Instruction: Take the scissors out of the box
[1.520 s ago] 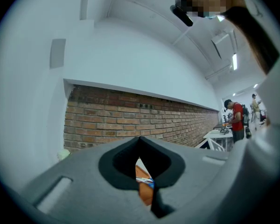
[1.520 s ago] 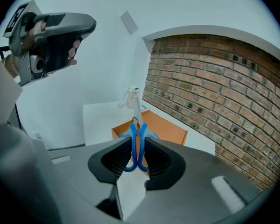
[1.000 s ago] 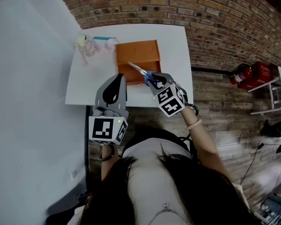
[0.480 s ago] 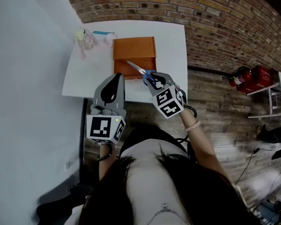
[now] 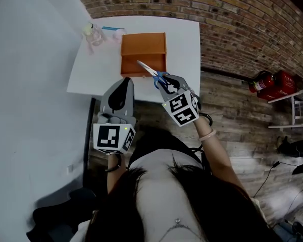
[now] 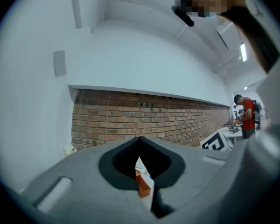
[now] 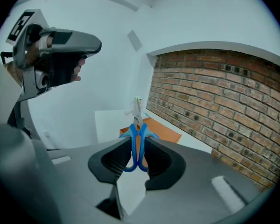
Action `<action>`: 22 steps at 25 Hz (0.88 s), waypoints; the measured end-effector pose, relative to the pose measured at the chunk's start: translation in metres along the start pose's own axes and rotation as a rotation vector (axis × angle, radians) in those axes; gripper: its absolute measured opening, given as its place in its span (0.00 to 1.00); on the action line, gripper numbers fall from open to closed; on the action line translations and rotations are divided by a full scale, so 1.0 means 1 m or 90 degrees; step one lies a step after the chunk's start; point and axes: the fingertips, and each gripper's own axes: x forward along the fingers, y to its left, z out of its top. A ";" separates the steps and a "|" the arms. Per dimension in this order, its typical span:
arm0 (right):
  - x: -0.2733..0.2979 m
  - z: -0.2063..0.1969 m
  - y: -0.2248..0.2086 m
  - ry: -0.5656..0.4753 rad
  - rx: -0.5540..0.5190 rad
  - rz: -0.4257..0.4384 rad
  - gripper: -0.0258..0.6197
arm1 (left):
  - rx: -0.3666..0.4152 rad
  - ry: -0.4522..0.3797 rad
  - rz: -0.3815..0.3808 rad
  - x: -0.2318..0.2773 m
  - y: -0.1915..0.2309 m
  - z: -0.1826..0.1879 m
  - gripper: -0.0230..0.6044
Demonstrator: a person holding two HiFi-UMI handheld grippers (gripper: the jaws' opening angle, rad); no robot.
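The scissors [image 5: 150,71], blue-handled with steel blades, are clear of the orange box [image 5: 144,48] and hang over its near edge, blades pointing back across it. My right gripper [image 5: 164,83] is shut on the blue handles [image 7: 136,141]; the blades [image 7: 137,107] stick out ahead, with the box [image 7: 165,133] beyond them. My left gripper [image 5: 119,96] hovers off the table's near edge, left of the right one, its jaws shut with nothing between them [image 6: 140,141]. A sliver of the box [image 6: 143,188] shows through its jaws.
The white table [image 5: 93,74] stands against a brick wall [image 5: 232,19], with a white wall on its left. A clear bottle [image 5: 93,36] and a blue item [image 5: 111,28] sit at the far left corner. Red extinguishers [image 5: 272,79] stand on the floor at right. A person in red [image 6: 247,118] is far off.
Both grippers have drawn back from the table toward me. The scissors came along in the right gripper, from over the box's middle to its near edge.
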 end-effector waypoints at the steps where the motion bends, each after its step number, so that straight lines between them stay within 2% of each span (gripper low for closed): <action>1: -0.003 0.000 0.000 -0.005 0.001 -0.001 0.19 | 0.002 0.000 0.003 -0.002 -0.002 0.000 0.04; 6: -0.017 0.005 0.004 -0.030 0.012 -0.003 0.19 | 0.007 0.001 0.013 -0.011 -0.009 0.000 0.03; 15: -0.022 0.022 0.005 -0.060 0.025 -0.042 0.19 | 0.014 -0.010 -0.022 -0.010 -0.001 0.004 0.04; 22: -0.017 0.044 0.011 -0.085 0.043 -0.074 0.19 | 0.018 -0.014 -0.043 -0.011 0.020 0.011 0.04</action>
